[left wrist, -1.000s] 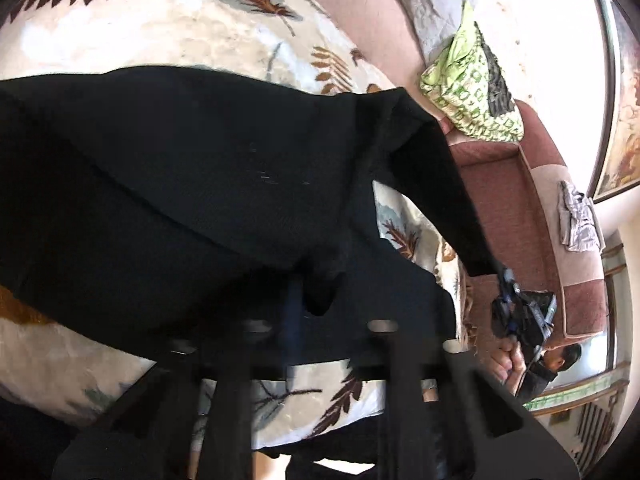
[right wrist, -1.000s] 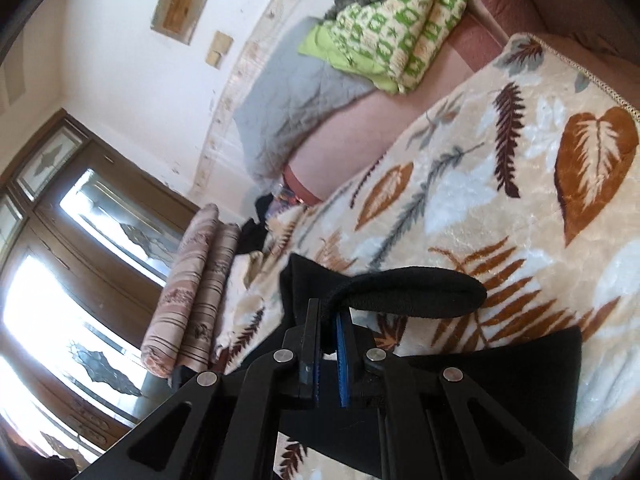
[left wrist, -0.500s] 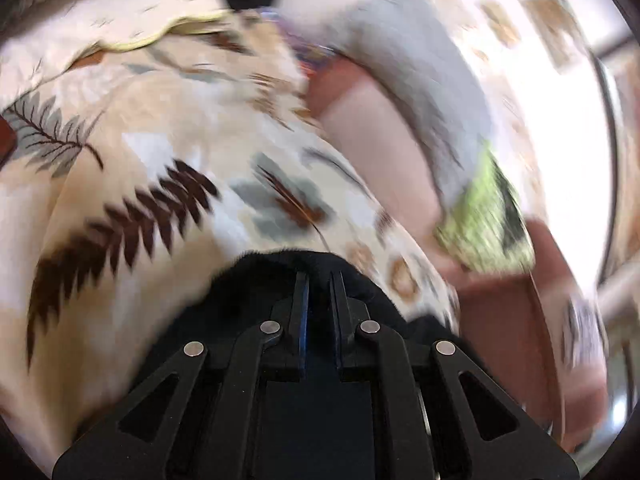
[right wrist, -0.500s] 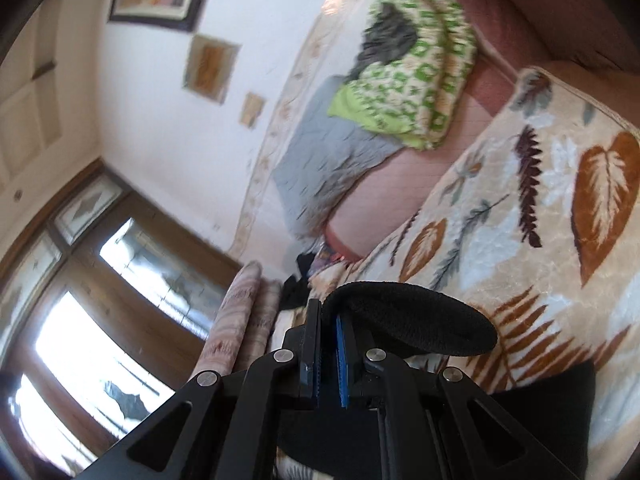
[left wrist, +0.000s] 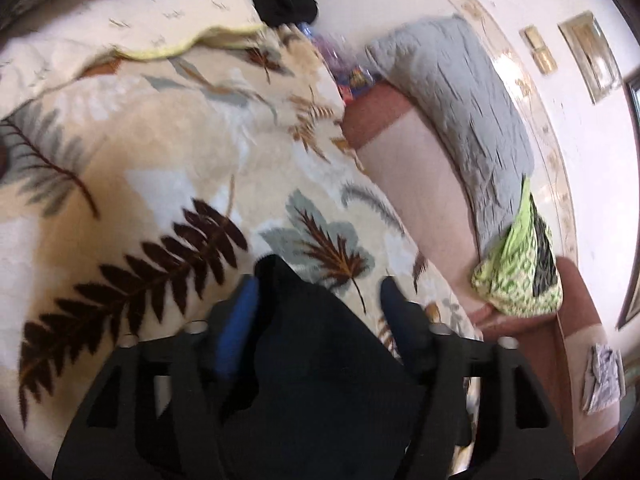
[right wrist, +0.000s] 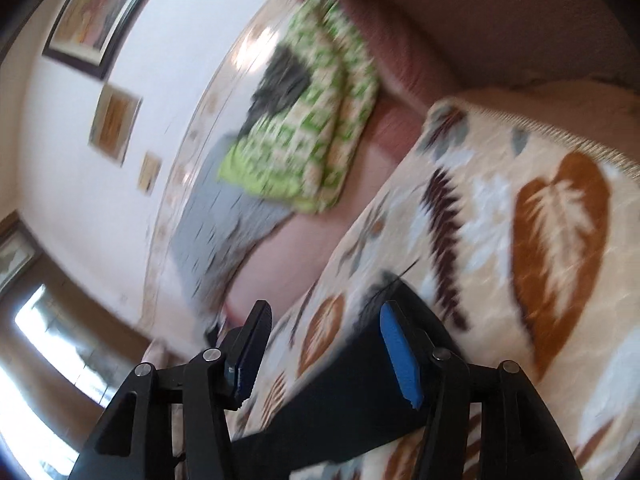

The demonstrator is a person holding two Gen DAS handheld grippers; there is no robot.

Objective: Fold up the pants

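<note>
The black pants (left wrist: 320, 360) are seen lying on the leaf-print blanket (left wrist: 140, 168), between the just-opened, unclamped jaws of the left gripper (left wrist: 320, 292). The right gripper (right wrist: 326, 320), likewise just parted, is shown only in its own view, with the pants' edge below its right finger.

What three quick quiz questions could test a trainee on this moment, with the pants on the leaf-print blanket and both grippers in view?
1. True or false: the left gripper has its fingers clamped on the black pants.
2. What lies on the sofa beyond the leaf-print blanket, beside the grey quilt: A a green patterned cloth, B a red towel, C a laptop?
3. Fill in: the right gripper is ____.

Key
1. False: the fingers stand apart, having just opened, with the pants loose between them.
2. A, the green patterned cloth.
3. Open: its fingers have just spread, pressing on nothing.
</note>
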